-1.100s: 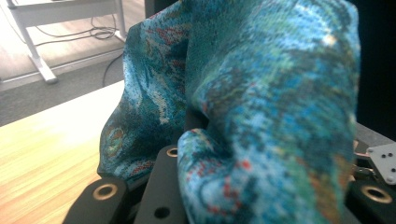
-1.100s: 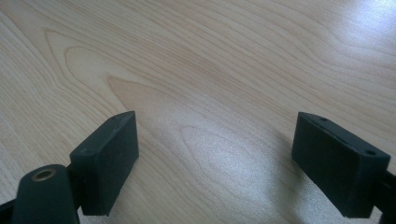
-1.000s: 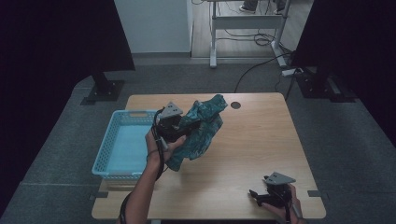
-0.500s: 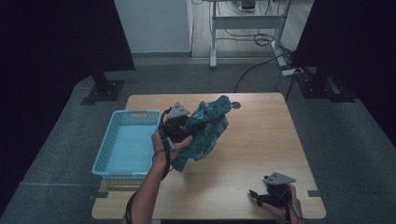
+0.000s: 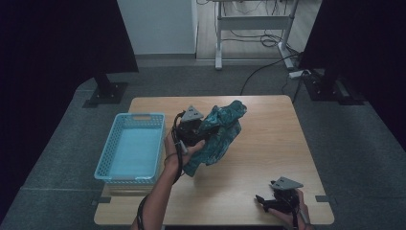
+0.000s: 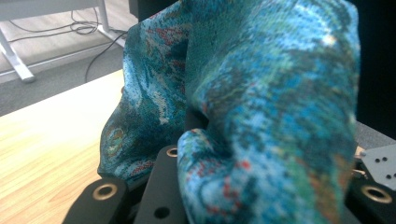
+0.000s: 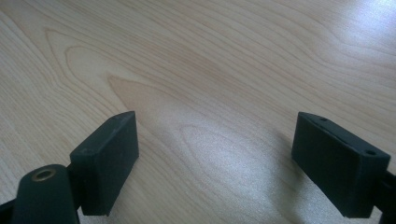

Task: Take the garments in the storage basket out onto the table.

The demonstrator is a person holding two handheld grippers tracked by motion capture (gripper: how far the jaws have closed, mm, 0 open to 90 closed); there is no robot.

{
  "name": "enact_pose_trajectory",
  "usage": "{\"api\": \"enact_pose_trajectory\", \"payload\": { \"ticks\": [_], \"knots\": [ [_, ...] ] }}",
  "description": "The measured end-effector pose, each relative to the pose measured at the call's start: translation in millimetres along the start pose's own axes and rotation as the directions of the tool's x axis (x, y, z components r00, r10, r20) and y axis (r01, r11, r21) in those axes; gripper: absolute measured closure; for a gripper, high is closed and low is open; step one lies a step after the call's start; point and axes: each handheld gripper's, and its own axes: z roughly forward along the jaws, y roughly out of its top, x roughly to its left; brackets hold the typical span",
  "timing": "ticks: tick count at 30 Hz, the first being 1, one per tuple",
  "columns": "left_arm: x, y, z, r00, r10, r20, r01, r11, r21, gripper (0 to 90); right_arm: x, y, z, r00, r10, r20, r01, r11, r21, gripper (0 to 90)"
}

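A teal patterned cloth (image 5: 224, 128) hangs bunched above the middle of the wooden table (image 5: 268, 143). My left gripper (image 5: 202, 132) is shut on it, held up by a hand just right of the basket. In the left gripper view the cloth (image 6: 261, 107) spills over both black jaws and hides their tips. My right gripper (image 5: 267, 201) rests low near the table's front right corner. It stands open (image 7: 217, 154), with bare wood and nothing else between its pads (image 7: 109, 158).
A light blue plastic basket (image 5: 107, 160) sits on the table's left side, with nothing visible in it. Dark curtains, stand bases and cables lie on the floor beyond the far edge of the table.
My left gripper has carried the cloth a little to the right, away from the basket. The right gripper has stayed in place.
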Motion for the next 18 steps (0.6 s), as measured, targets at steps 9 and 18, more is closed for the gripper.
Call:
{"api": "enact_pose_trajectory", "payload": {
  "ticks": [9,18],
  "knots": [
    [-9.1,2.7,11.1,0.9998,0.008,0.02,-0.008,1.0,0.0,77.5,0.0,-0.1,-0.1,1.0,0.0,0.0,0.0,1.0,0.0,14.9],
    [-16.9,3.3,25.2,0.999,0.014,0.042,-0.015,0.9998,0.009,77.5,0.1,-0.1,-0.1,1.0,0.0,0.0,0.0,1.0,0.0,14.9]
  ]
}}
